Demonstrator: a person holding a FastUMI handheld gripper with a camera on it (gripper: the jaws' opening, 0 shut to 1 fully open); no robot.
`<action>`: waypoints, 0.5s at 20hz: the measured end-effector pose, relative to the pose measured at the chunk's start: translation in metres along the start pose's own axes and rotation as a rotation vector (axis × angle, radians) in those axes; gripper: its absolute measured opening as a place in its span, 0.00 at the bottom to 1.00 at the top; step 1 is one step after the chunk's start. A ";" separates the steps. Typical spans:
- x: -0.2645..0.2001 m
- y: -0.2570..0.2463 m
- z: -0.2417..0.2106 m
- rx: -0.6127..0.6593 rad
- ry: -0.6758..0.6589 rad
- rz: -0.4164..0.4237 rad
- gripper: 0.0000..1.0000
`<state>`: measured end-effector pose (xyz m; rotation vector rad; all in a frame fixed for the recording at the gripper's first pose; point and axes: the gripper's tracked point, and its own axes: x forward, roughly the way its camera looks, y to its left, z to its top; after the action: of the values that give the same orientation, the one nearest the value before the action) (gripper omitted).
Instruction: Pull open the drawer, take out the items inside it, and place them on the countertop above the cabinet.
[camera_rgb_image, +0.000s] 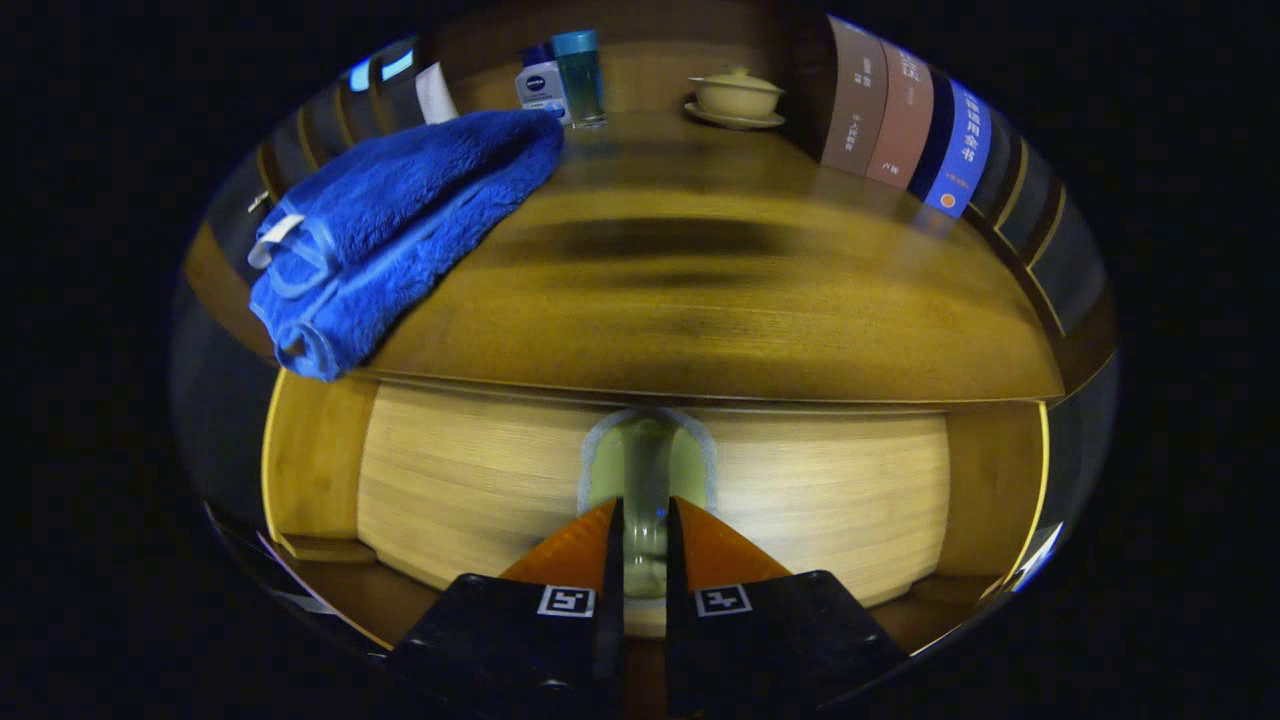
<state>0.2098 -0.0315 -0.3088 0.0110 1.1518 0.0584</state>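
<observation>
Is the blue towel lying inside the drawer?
No, the blue towel lies folded on the countertop, above the drawer whose handle sits between the nearly closed tongs.

1. The towel (400, 225) is deep blue and fluffy, with a small white loop tag.
2. The worktop (700, 300) is golden-brown wood with a dark grain.
3. The drawer front (470, 490) is paler, straw-coloured wood with fine horizontal grain.
4. The drawer's handle (645, 470) looks pale green.
5. The lidded bowl (737, 95) and its saucer are cream.
6. The bottle (580, 75) is teal with a lighter blue cap.
7. The book spines (905, 120) run brown, reddish-brown, then bright blue.
</observation>
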 end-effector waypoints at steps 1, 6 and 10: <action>-0.003 0.000 0.002 0.017 0.003 0.007 0.22; -0.048 0.007 0.008 -0.006 -0.016 0.035 0.21; -0.097 0.018 0.015 -0.019 -0.047 0.076 0.21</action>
<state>0.1835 -0.0186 -0.2136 0.0389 1.1033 0.1356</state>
